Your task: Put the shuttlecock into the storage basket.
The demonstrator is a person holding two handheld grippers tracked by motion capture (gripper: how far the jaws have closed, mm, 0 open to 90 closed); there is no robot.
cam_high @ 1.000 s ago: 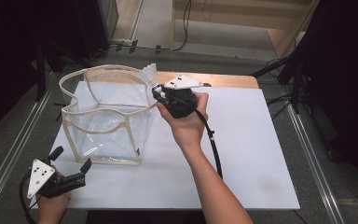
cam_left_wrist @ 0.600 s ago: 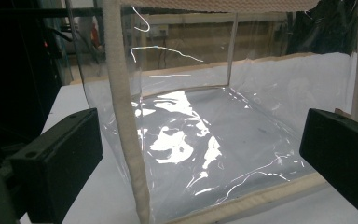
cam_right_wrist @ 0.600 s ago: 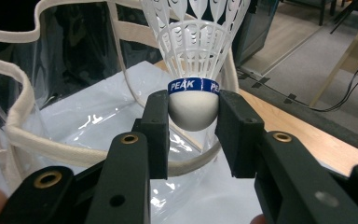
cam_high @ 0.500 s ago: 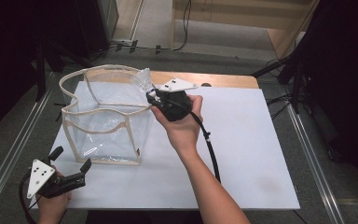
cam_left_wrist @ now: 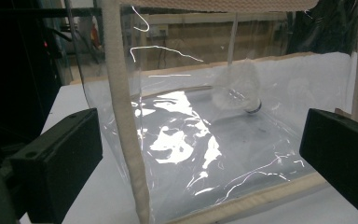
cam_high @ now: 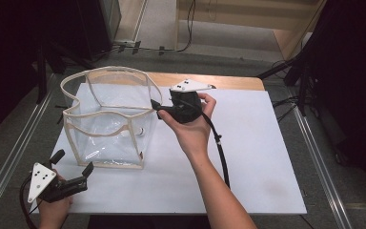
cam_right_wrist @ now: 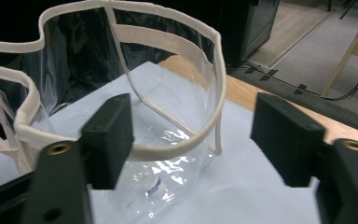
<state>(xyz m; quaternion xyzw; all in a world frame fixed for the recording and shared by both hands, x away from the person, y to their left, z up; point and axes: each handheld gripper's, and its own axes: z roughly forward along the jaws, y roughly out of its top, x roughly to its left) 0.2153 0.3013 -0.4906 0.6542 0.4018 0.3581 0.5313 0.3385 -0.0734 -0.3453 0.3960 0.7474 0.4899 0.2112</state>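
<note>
We see a clear plastic bag [cam_high: 108,119] with cream fabric trim standing open on the left half of the white surface [cam_high: 267,143], its mouth facing up and its rim wavy. Inside it, low against the far wall, lies a crumpled clear plastic bottle [cam_left_wrist: 240,91], seen through the film from the left gripper view; its dark cap end points down and to the right. Our right tongs [cam_high: 156,106] hover at the right, far side of the bag's rim, just beside the trim, with the hand [cam_high: 190,131] gripping the black body behind them. Their jaws have just been opening and now stand wide; in the right gripper view the bag's curved rim [cam_right_wrist: 177,149] passes below the gap and nothing is pinched between the pads. Our left tongs [cam_high: 71,164] rest at the near left corner of the surface, just near of the bag's base, aimed at it. Their jaws are spread wide as well, with the bag's near corner post [cam_left_wrist: 123,116] rising between them in the left gripper view but untouched by either pad.
</note>
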